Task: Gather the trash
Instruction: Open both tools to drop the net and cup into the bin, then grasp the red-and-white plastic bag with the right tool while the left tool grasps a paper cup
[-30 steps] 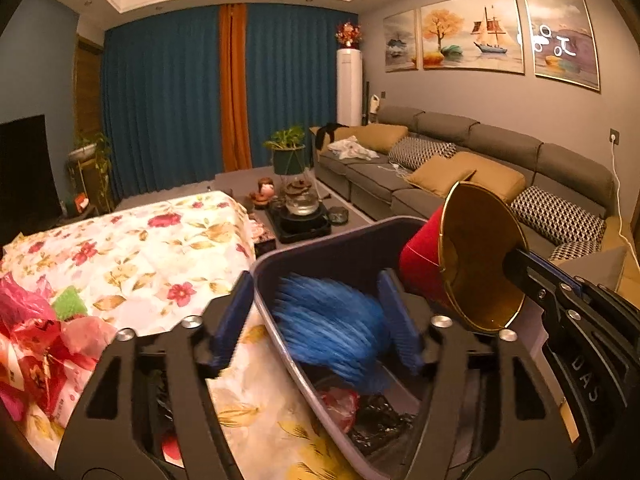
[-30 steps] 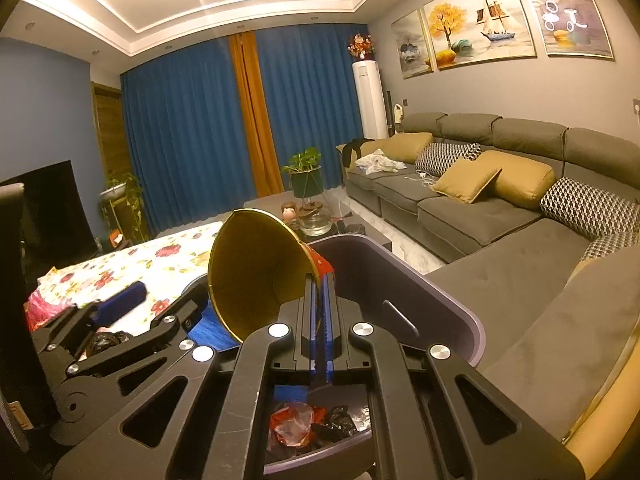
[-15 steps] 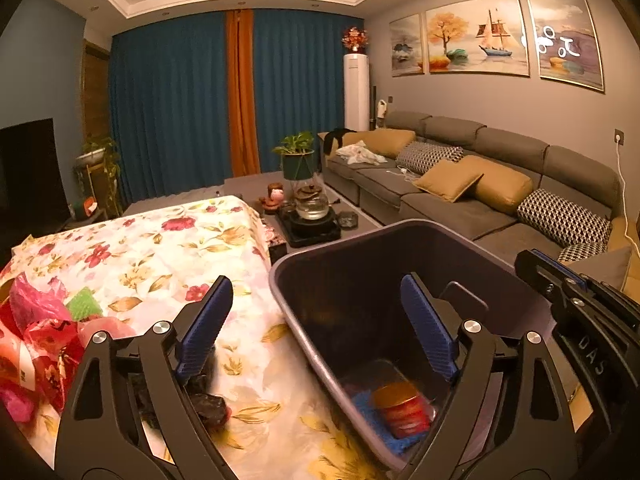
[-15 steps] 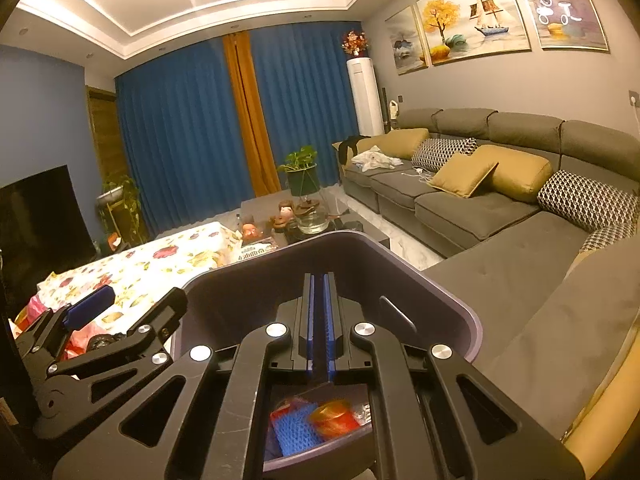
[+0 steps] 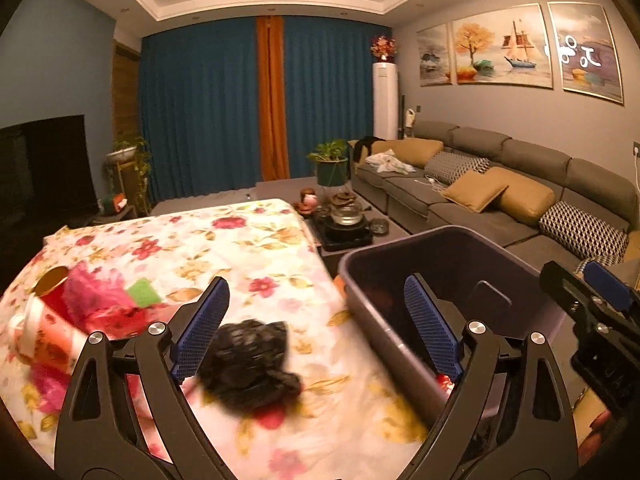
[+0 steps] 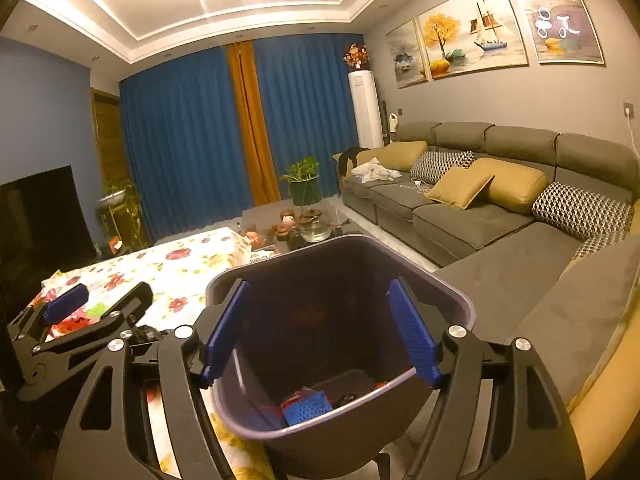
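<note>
Your left gripper [image 5: 316, 324] has swung off bin [image 5: 496, 248] toward floral table [image 5: 240, 240]; jaws just opened wider, empty. Your right gripper [image 6: 320, 332] just sprang open, empty, above bin; cup no longer between its pads. Black crumpled trash [image 5: 248, 364] lies just ahead of left pad; red wrappers [image 5: 100, 304] further left. Bin wall crowds left gripper's right finger.

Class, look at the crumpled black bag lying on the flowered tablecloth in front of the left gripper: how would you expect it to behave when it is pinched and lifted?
The black bag looks like thin crumpled plastic, so it will probably squash and flop rather than hold its shape. It likely weighs little for its bulk. Lying on the tablecloth, it seems unlikely to roll, though a push may slide it.
</note>
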Action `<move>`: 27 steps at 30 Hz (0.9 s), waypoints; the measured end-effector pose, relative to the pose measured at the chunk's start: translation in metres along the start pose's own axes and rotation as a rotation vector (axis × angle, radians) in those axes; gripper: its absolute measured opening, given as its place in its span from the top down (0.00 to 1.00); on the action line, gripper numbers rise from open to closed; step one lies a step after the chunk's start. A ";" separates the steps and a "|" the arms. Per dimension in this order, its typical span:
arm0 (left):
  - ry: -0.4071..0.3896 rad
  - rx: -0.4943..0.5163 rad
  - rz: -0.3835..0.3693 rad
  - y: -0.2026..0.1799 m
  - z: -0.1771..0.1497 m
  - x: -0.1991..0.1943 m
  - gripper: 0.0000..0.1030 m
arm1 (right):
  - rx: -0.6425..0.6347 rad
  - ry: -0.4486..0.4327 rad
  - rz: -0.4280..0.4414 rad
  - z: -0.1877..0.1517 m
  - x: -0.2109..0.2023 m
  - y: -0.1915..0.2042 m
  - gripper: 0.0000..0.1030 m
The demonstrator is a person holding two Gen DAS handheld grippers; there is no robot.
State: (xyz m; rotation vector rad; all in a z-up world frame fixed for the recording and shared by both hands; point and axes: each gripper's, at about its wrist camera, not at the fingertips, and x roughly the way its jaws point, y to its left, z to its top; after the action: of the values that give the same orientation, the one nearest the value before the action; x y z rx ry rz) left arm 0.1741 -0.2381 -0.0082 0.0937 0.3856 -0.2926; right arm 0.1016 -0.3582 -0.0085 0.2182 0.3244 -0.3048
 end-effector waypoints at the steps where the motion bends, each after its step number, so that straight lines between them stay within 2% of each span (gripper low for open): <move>1: -0.002 -0.006 0.013 0.007 -0.001 -0.007 0.15 | -0.003 -0.003 0.003 0.000 -0.005 0.003 0.28; 10: -0.017 -0.046 0.138 0.070 -0.015 -0.048 0.15 | -0.059 -0.010 0.068 -0.004 -0.034 0.052 0.23; 20: -0.021 -0.148 0.314 0.174 -0.036 -0.087 0.15 | -0.146 0.030 0.179 -0.022 -0.041 0.128 0.22; 27: -0.022 -0.199 0.358 0.222 -0.046 -0.107 0.15 | -0.193 0.071 0.249 -0.039 -0.034 0.179 0.22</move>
State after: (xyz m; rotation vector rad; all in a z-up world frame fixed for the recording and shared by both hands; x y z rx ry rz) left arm 0.1295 0.0083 -0.0024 -0.0361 0.3664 0.0988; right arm 0.1183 -0.1724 -0.0044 0.0778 0.3900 -0.0195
